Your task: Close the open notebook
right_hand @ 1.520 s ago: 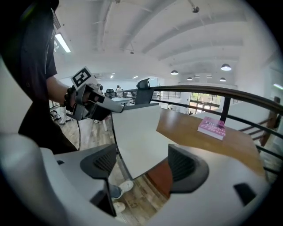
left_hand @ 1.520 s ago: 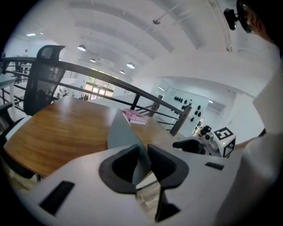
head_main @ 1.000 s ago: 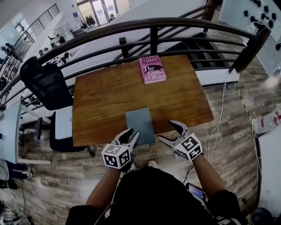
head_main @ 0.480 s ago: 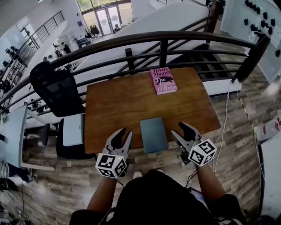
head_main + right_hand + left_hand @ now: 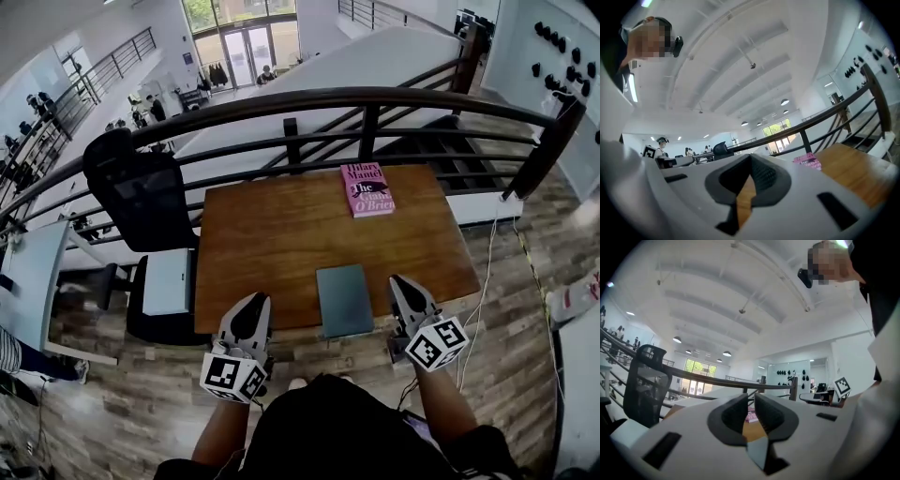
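Observation:
The grey-blue notebook (image 5: 344, 300) lies closed and flat at the near edge of the wooden table (image 5: 272, 244). My left gripper (image 5: 260, 299) hovers at the table's front edge, left of the notebook and apart from it. My right gripper (image 5: 396, 279) hangs just right of the notebook, also clear of it. Both sets of jaws have just been closing and now stand shut with nothing between them. In the left gripper view the left gripper (image 5: 752, 397) points level over the table. The right gripper (image 5: 751, 157) does the same in its own view.
A pink paperback (image 5: 367, 188) lies at the table's far edge, under a dark railing (image 5: 375, 98). A black office chair (image 5: 141, 197) and a white stand (image 5: 169, 281) are to the left. Cables (image 5: 483, 281) trail over the wooden floor at the right.
Both grippers have drawn back from the notebook's sides toward the person and risen. Their jaws went from open to shut. The notebook has stayed closed in place.

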A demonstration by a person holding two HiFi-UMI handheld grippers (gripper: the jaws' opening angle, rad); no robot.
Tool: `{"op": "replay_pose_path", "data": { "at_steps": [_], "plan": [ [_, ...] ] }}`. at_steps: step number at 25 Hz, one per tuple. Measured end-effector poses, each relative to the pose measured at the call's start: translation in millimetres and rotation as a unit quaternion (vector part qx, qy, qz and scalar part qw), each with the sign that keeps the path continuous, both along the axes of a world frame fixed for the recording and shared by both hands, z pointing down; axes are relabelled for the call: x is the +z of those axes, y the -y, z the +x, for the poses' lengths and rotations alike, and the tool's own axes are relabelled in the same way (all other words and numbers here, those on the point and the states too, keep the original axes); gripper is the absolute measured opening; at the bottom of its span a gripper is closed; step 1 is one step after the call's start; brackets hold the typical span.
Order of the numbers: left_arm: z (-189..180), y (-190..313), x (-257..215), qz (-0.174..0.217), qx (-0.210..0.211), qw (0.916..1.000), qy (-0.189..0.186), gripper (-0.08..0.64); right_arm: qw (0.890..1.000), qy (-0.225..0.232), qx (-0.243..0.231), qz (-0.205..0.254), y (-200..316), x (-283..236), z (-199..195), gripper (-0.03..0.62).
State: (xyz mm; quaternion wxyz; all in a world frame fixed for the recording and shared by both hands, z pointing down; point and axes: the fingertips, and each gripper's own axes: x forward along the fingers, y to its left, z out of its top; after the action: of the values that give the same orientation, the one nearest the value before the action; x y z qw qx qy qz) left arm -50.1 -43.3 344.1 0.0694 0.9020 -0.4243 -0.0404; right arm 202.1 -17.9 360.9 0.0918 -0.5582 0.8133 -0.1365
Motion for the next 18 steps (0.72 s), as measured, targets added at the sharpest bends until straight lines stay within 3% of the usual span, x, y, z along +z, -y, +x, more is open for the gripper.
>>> {"op": "replay_pose_path", "data": {
  "at_steps": [5,11,18],
  "plan": [
    [-7,-3,-10,0.004,-0.003,0.9998,-0.021,0.051,1.0,0.0,-0.001,0.004,-1,2,-11,-0.005],
    [-13,2,-13,0.015,-0.012,0.9997,-0.014,0.049,0.999,-0.032,-0.017,0.014,0,-3,-20,-0.005],
    [-12,14,-8,0.008,-0.011,0.9998,-0.014,0.048,0.998,-0.038,-0.042,0.018,11,-8,-25,-0.005]
  ]
}}
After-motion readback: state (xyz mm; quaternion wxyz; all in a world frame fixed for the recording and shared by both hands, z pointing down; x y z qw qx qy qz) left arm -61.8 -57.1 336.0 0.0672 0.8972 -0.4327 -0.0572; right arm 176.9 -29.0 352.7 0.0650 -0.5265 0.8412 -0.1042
